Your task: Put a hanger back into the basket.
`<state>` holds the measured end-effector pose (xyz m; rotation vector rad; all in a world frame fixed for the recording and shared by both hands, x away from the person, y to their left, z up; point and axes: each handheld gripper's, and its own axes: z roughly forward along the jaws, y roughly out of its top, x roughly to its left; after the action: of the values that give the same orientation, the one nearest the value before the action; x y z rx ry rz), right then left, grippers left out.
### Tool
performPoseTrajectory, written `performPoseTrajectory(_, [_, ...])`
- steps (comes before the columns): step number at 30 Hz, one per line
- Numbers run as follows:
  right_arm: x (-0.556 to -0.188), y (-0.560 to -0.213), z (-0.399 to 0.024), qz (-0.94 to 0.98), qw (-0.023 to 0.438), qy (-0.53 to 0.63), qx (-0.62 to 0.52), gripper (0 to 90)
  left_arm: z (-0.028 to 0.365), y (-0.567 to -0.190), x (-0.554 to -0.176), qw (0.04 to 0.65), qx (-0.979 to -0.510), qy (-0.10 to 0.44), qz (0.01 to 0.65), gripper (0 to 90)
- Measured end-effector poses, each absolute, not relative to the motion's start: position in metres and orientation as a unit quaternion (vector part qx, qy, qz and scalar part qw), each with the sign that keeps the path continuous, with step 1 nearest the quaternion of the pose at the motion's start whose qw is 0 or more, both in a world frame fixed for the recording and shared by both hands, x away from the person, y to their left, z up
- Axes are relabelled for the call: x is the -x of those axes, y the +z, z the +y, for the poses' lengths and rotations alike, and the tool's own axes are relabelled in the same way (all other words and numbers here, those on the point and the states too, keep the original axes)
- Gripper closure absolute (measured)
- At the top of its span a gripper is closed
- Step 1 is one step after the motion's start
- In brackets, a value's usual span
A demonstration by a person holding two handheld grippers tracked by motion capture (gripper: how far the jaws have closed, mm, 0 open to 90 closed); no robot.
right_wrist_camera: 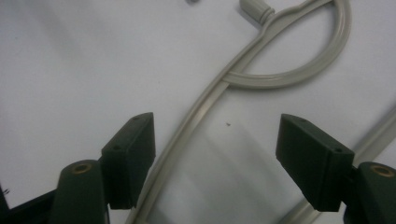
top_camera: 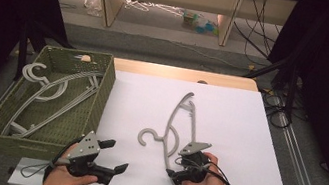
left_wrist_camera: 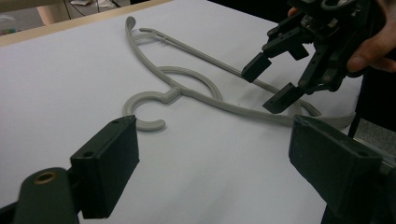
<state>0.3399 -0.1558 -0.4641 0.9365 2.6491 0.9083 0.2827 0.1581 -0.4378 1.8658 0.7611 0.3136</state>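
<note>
High view has the grey hanger (top_camera: 177,134) lying flat on the white table (top_camera: 246,136), right gripper (top_camera: 179,168) poised over its near arm, jaws wide and empty, likely lining up a pinch, while the left gripper (top_camera: 114,155) waits open and empty by the green basket (top_camera: 101,97).

Table (top_camera: 234,86) with pale wood edge, topped by a white sheet (top_camera: 228,123). One grey hanger (top_camera: 176,135) lies flat mid-sheet, hook toward the left. Green woven basket (top_camera: 101,97) sits at the table's left side, touching the sheet's edge.
</note>
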Motion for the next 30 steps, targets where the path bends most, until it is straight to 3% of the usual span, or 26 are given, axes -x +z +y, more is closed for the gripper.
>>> performPoseTrajectory(6, [-0.346,-0.468,-0.148,0.905,0.072,0.276,-0.317,38.8,0.159,-0.438,-0.282,0.526,-0.778,0.138,0.315,16.5])
performPoseTrajectory(18, [-0.356,-0.47,-0.128,0.921,0.048,0.243,-0.301,45.4,0.161,-0.437,-0.282,0.525,-0.776,0.149,0.317,17.4])
performPoseTrajectory(20, [-0.358,-0.469,-0.125,0.93,0.059,0.221,-0.289,52.6,0.162,-0.438,-0.282,0.527,-0.773,0.149,0.32,18.0])
performPoseTrajectory(25, [-0.364,-0.467,-0.123,0.932,0.046,0.205,-0.294,56.5,0.162,-0.439,-0.283,0.527,-0.773,0.151,0.319,18.0])
performPoseTrajectory(30, [-0.373,-0.466,-0.129,0.931,0.03,0.206,-0.301,70.5,0.162,-0.439,-0.283,0.523,-0.777,0.15,0.317,19.1])
